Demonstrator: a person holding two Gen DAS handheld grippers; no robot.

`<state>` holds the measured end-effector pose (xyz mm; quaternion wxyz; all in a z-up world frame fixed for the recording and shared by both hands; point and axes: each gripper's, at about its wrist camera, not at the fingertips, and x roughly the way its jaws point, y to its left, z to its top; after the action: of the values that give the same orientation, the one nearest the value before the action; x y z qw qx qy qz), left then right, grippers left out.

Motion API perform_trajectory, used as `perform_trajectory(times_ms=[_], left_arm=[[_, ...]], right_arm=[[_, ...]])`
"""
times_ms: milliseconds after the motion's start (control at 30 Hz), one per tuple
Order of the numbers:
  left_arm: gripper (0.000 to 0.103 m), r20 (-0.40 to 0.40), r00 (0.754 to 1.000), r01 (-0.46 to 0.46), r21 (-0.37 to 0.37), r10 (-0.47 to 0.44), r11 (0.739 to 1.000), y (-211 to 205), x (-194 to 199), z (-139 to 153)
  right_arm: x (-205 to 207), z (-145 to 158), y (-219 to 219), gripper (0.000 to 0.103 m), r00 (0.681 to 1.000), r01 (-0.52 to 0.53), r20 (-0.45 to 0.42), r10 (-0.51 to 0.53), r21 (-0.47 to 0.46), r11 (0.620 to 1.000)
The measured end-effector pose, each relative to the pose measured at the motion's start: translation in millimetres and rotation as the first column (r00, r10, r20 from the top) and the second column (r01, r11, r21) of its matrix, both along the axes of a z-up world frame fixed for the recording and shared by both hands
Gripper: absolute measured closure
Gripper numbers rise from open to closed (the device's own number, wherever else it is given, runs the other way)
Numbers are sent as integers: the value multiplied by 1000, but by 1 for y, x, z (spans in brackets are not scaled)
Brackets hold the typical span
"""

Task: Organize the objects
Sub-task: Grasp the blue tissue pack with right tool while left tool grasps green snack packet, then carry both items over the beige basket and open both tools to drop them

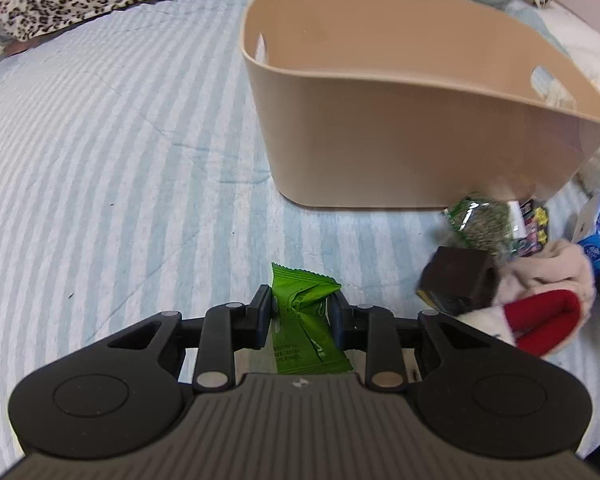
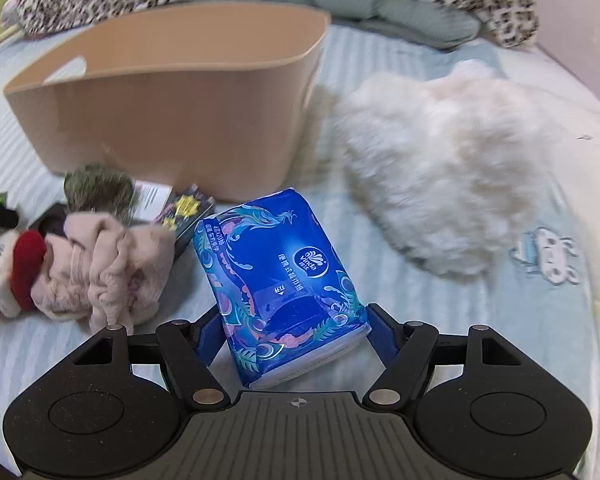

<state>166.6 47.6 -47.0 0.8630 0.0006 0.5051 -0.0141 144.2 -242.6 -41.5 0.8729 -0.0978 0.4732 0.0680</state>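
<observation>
Left gripper [image 1: 302, 312] clamped tight on green snack packet [image 1: 306, 320], pads pinching its middle, packet crumpled between them, top corner poking out ahead of the tips. Beige bin [image 1: 400, 152] ahead and slightly right of it, rim open, near wall facing the gripper. Wide bare striped bedsheet [image 1: 100, 160] to the left and ahead, free room there. To its right a crowded pile: dark box [image 1: 456, 276], plush toy [image 1: 548, 300], speckled green packet [image 1: 480, 224].

Right gripper [image 2: 296, 320] jaws partway closed around blue tissue pack [image 2: 284, 280], pads at both sides of its lower end; firm contact can't be confirmed. Bin ahead-left. Fluffy white blanket [image 2: 440, 176] ahead-right, close to the bin's edge. Plush pile touching-close on the left.
</observation>
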Motion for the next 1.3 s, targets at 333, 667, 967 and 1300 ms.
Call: perform_trajectory(times_ms=[333, 667, 967, 1300], left_arm=[[72, 185, 983, -18, -14, 20, 1000, -2, -4, 77], [71, 385, 922, 25, 30, -35, 999, -39, 26, 148], [71, 348, 937, 10, 73, -35, 997, -54, 84, 104], [71, 232, 972, -2, 125, -27, 992, -51, 119, 45]], right_arm=[[-17, 54, -7, 32, 981, 43, 181, -63, 116, 992], [21, 102, 16, 32, 962, 8, 267, -58, 186, 983], [71, 90, 39, 32, 961, 12, 268, -63, 190, 982], [121, 54, 76, 32, 971, -12, 240, -9, 88, 996]])
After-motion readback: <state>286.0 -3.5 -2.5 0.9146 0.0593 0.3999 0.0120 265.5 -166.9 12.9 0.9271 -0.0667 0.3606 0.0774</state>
